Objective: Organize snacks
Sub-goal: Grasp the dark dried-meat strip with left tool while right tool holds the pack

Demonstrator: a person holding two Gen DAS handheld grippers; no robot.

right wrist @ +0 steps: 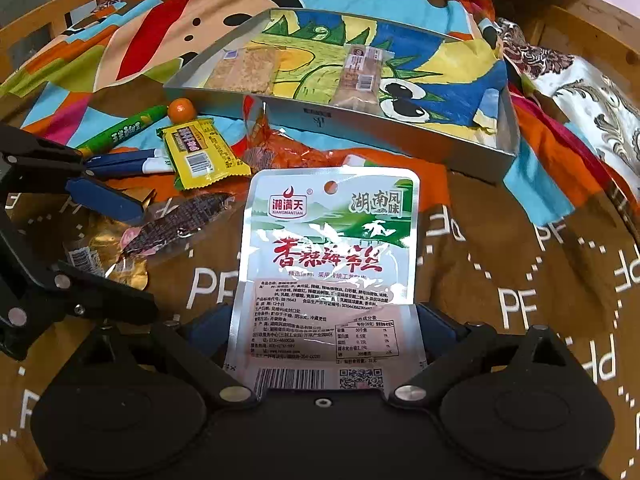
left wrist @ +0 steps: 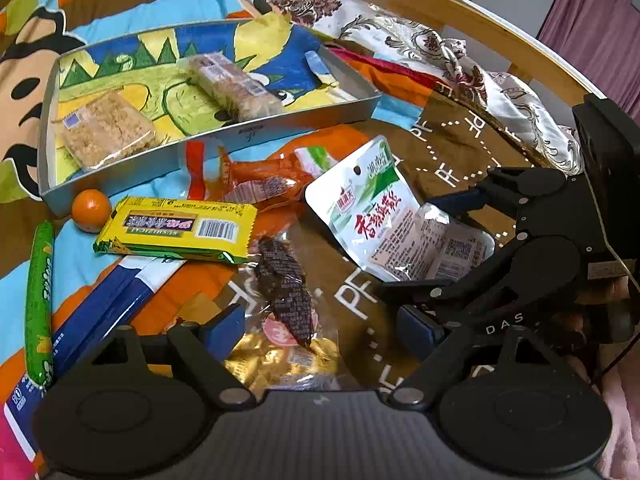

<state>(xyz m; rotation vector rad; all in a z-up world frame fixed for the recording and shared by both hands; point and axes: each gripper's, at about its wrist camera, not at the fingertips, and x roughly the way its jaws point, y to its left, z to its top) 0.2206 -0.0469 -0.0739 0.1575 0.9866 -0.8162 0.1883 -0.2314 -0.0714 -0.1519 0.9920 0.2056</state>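
- Both grippers pointed down at a pile of snacks on a bright cartoon blanket.
- Right gripper sat at the bottom middle of the right view, its blue fingers on each side of a white seaweed packet. The jaws stood wide, and I could not tell if the pads pressed on the packet.
- In the left view that same packet lay in the middle right, between the right gripper's fingers.
- Left gripper was at the bottom of the left view with its jaws spread apart and holding nothing. A dark brown snack in clear wrap lay between its fingers, and a gold wrapper lay under that.
- A silver tray sat in the upper left of the left view. Two pale snack bars lay in it: a square one and a long one.
- In front of the tray lay a small orange, a yellow wafer pack, a green sausage stick, a blue box and an orange packet.
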